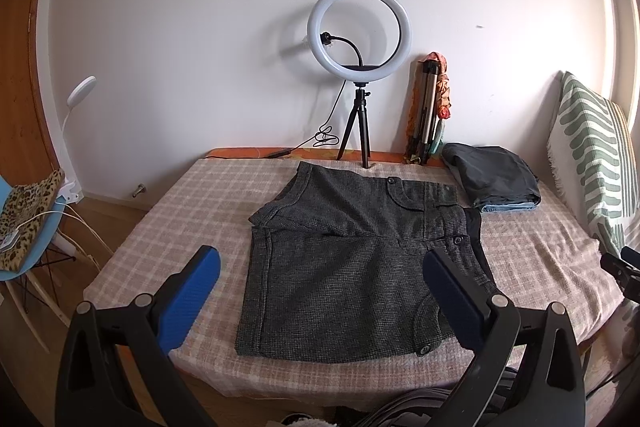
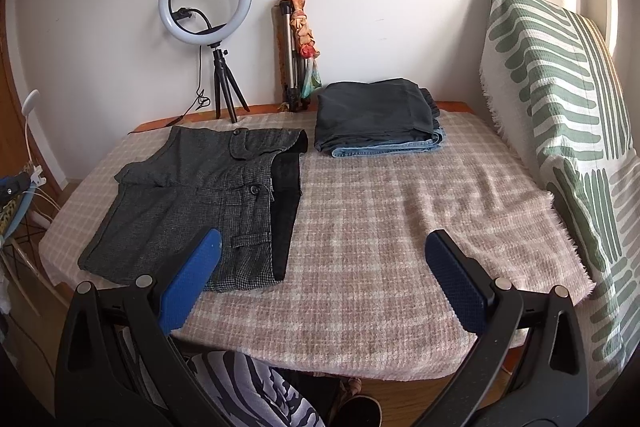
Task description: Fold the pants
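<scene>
Both grippers gape wide and hold nothing. Grey tweed pants (image 1: 352,267) lie spread on the plaid cloth (image 2: 400,227), directly ahead of the left gripper (image 1: 320,279) and left of the right gripper (image 2: 324,267), their long axis running away toward the wall.

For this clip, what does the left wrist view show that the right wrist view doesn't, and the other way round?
Only the left wrist view: a blue chair draped with leopard-print fabric.

Only the right wrist view: zebra-print fabric below the table edge.

Both: the grey tweed pants partly folded on the checked tablecloth, the folded clothes stack, the ring light, the green-patterned cushion. Left gripper and right gripper are open, holding nothing.
</scene>
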{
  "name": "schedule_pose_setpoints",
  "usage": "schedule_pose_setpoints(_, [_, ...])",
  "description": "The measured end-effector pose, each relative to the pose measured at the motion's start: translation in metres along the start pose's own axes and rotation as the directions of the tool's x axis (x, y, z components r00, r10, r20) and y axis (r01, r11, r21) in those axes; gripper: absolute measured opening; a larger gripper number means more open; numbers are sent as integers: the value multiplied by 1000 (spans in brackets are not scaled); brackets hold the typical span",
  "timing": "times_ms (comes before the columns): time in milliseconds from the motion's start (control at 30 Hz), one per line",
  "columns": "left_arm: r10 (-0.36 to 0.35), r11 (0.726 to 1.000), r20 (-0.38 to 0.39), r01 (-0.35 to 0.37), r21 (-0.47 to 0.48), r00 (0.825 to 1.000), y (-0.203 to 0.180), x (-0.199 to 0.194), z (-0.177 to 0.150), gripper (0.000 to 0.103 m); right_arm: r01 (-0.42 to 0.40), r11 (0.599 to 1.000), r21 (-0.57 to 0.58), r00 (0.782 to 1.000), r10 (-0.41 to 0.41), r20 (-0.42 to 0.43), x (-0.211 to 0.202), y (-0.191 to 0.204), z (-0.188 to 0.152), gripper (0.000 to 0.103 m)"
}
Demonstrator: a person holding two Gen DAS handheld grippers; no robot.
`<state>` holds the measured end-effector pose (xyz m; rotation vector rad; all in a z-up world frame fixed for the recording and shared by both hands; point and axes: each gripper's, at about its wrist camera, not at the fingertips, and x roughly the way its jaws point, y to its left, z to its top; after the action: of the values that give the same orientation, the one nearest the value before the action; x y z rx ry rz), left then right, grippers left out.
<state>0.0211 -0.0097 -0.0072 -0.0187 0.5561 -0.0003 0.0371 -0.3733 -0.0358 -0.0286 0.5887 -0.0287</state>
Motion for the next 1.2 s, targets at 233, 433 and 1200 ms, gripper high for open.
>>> schedule_pose_setpoints(233, [-21,1000,-65,22,19,998,19,32,3,103,-46,998,-30,997,48,59,16,4,23,103])
schedule_pose_setpoints(433, [-29,995,-102,38,88,994,42,73,21,103,-89,991,-103,995,92,31,50,4,59,103])
schedule_pose_setpoints(1200, [-212,973,-361,231,9,908,75,330,117,95,-397,904,-159,898,346,-271,291,57,160,100])
